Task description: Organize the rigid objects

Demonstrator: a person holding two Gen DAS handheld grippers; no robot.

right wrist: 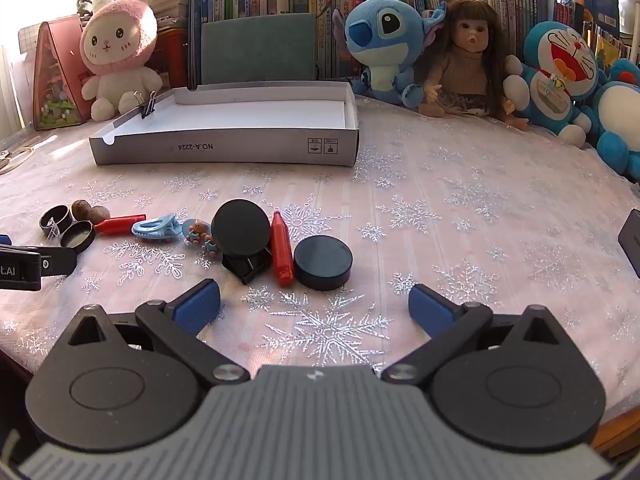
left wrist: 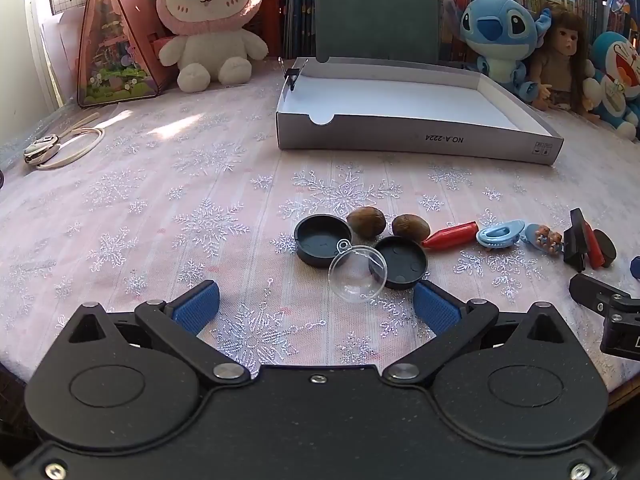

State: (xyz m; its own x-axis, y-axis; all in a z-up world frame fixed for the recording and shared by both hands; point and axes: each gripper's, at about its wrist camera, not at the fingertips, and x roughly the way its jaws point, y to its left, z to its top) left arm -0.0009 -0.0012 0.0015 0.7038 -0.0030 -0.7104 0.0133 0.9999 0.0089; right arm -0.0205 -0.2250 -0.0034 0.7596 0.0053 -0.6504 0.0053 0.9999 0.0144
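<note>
A row of small objects lies on the snowflake tablecloth. In the left wrist view: two black caps (left wrist: pixel 322 240), a clear plastic half-sphere (left wrist: pixel 357 276), two brown nuts (left wrist: pixel 366 222), a red crayon-like piece (left wrist: pixel 450 235) and a blue hair clip (left wrist: pixel 500 233). My left gripper (left wrist: pixel 316 306) is open, just short of the clear half-sphere. In the right wrist view: a black puck (right wrist: pixel 323 263), a red piece (right wrist: pixel 281 254), a tilted black disc (right wrist: pixel 241 226), the blue clip (right wrist: pixel 155 227). My right gripper (right wrist: pixel 314 304) is open, just short of the puck. The empty grey-white box (right wrist: pixel 224 148) stands behind.
Plush toys and a doll (right wrist: pixel 466 56) line the back edge before bookshelves. A pink triangular display case (left wrist: pixel 114 40) and a white cord (left wrist: pixel 64 148) sit at the left. A binder clip (left wrist: pixel 293 74) is on the box's wall. The other gripper (left wrist: pixel 612 316) shows at right.
</note>
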